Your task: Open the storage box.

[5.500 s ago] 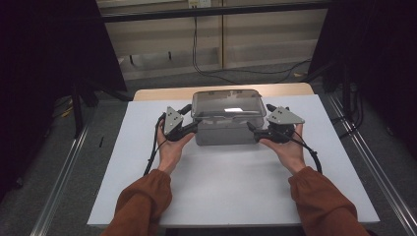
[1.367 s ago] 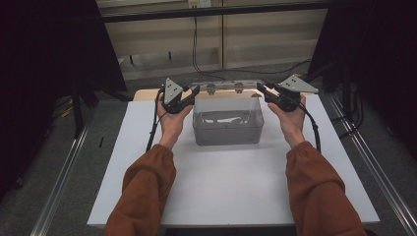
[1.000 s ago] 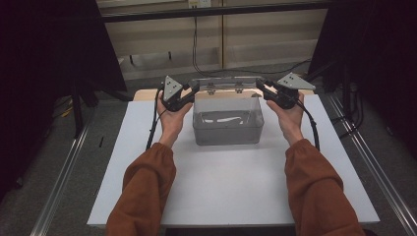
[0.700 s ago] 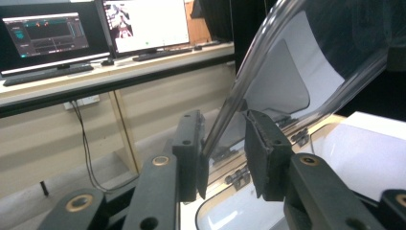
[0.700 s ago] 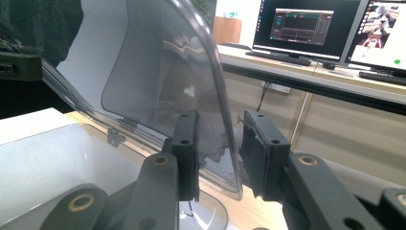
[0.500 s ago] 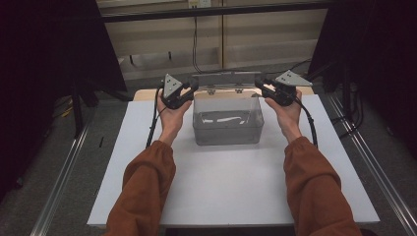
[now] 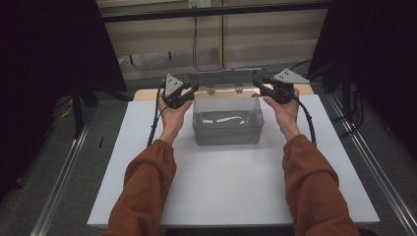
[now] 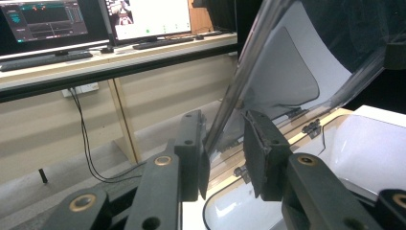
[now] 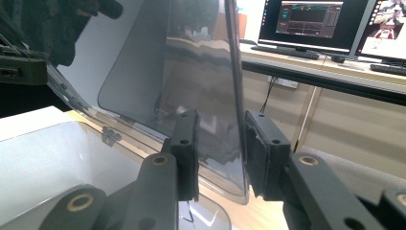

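A clear plastic box [image 7: 226, 129] stands at the far middle of the white table board [image 7: 221, 196]. Its hinged lid [image 7: 223, 78] is swung up and stands nearly upright over the box's back edge. My left gripper [image 7: 194, 88] grips the lid's left edge; in the left gripper view the lid [image 8: 287, 86] runs between the black jaws of this gripper [image 8: 225, 153]. My right gripper [image 7: 256, 84] grips the right edge, and in the right gripper view the lid [image 9: 182, 72] passes between the jaws of that gripper [image 9: 220, 153]. The box's open inside [image 8: 364, 143] lies below.
A desk with monitors [image 8: 48, 21] and a keyboard stands beyond the table, with cables [image 8: 84, 139] hanging under it. Metal rails [image 7: 59, 182] run along the floor on both sides. Dark screens close off the left and right.
The lid lay flat on the box at first and now stands raised at the back. Over the last second both hands and the lid have hardly moved.
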`<state>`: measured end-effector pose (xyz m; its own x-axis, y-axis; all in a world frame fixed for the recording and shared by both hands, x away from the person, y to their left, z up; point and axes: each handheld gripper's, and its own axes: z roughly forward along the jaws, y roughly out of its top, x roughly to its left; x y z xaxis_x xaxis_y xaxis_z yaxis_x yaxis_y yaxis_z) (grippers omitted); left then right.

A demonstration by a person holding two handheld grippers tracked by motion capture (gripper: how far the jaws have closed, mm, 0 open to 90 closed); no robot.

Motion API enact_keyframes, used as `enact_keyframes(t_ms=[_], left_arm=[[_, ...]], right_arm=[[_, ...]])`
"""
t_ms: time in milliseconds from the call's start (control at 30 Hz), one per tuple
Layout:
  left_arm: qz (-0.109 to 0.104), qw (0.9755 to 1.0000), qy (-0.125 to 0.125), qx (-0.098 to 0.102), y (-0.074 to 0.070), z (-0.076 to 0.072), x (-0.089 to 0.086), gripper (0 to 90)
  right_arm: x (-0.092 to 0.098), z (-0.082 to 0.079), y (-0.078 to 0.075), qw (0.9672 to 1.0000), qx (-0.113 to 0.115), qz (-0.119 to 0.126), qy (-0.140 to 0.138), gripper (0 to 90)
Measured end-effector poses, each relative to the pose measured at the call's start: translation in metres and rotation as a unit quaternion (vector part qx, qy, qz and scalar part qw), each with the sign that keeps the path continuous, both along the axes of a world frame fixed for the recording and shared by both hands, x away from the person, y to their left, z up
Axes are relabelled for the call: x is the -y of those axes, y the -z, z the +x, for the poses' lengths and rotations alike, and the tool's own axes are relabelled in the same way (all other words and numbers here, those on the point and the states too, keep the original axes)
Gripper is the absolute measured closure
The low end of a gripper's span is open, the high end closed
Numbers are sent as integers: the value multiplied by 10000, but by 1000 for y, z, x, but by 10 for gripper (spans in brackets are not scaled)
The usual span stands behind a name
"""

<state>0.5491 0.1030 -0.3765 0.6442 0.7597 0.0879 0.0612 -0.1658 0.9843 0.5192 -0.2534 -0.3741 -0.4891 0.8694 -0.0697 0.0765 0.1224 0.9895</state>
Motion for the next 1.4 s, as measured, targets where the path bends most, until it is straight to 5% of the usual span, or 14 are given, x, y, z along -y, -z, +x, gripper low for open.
enact_keyframes(t_ms=[1067,1400], left_arm=[[40,9996,-85,-284,10,21,7,668],[8,9995,-40,-318,10,25,3,708]], right_arm=[[-3,21,0,9999,-98,-40,2,639],[-2,27,11,9997,-253,-54,31,648]])
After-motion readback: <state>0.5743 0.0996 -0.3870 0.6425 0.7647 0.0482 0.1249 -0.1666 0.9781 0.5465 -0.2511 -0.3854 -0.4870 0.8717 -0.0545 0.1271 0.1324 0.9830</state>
